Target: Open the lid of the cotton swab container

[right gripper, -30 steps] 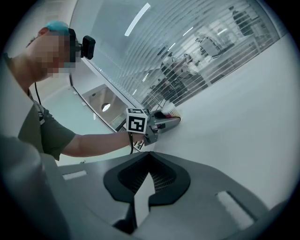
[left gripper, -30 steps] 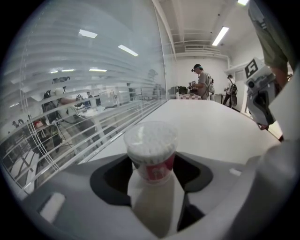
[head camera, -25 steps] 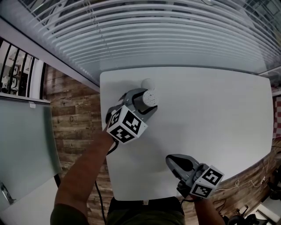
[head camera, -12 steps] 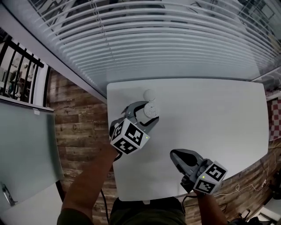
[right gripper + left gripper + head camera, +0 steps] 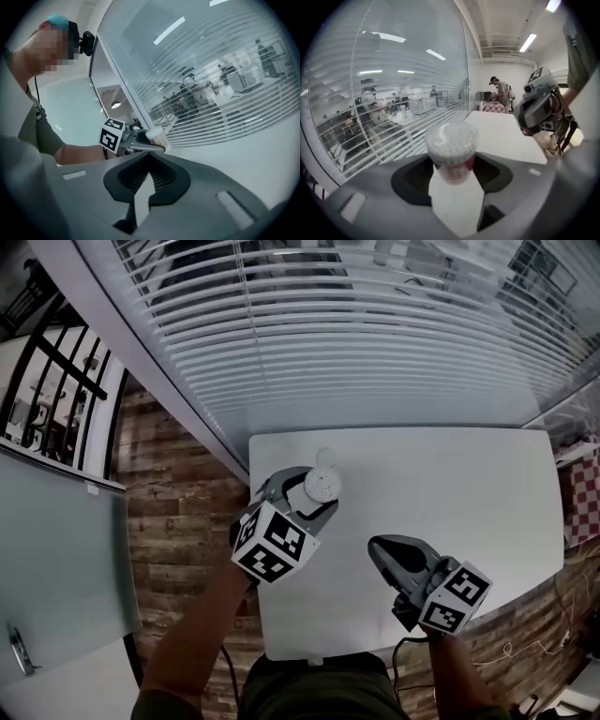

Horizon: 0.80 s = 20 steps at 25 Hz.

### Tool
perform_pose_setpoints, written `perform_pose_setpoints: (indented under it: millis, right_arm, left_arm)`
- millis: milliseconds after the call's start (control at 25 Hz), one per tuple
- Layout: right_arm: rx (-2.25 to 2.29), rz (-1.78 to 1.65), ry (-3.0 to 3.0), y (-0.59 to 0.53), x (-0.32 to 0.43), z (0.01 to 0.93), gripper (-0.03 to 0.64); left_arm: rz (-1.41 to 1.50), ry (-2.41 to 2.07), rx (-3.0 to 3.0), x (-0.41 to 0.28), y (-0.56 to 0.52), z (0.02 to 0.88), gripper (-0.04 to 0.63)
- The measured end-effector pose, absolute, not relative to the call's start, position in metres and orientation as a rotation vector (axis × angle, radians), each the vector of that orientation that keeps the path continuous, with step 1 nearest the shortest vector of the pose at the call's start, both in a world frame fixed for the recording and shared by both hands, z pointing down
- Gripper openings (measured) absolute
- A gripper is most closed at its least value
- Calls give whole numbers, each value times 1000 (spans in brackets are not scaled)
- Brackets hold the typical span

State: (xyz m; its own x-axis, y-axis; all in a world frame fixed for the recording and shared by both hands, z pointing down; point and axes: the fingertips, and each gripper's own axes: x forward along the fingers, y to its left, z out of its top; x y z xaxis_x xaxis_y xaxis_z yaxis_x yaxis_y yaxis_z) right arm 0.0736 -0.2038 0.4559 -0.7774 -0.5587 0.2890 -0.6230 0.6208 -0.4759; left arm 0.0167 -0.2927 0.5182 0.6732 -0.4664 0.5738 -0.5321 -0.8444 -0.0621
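The cotton swab container (image 5: 322, 486) is a small clear round tub with white swab tips showing at its top. My left gripper (image 5: 314, 498) is shut on it near the table's far left corner. In the left gripper view the tub (image 5: 452, 151) stands upright between the jaws of the left gripper (image 5: 452, 169). The right gripper view shows the same tub (image 5: 158, 137) held off the table. My right gripper (image 5: 382, 557) hovers over the table's near side, shut and holding nothing, and its jaws are seen together in its own view of the right gripper (image 5: 150, 171).
A white table (image 5: 469, 484) stands against a glass wall with white blinds (image 5: 356, 352). A small white round thing (image 5: 325, 458) lies just beyond the tub. The table's left edge drops to a wooden floor (image 5: 187, 521). People stand far off behind the glass (image 5: 501, 91).
The head view has tilted, so the table sits lower and smaller in frame. The left gripper still holds the tub at about the same spot. The right gripper has hardly moved.
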Motion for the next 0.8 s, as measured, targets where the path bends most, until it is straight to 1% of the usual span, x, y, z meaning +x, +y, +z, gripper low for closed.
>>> perform_pose_setpoints:
  millis: [320, 800]
  right_arm:
    - [920, 681, -2757, -202, 54, 395, 3]
    - [831, 479, -2766, -196, 30, 339, 5]
  left_arm:
    - [917, -835, 2789, 14, -261, 460, 268]
    - [934, -806, 2805, 6, -226, 422, 267]
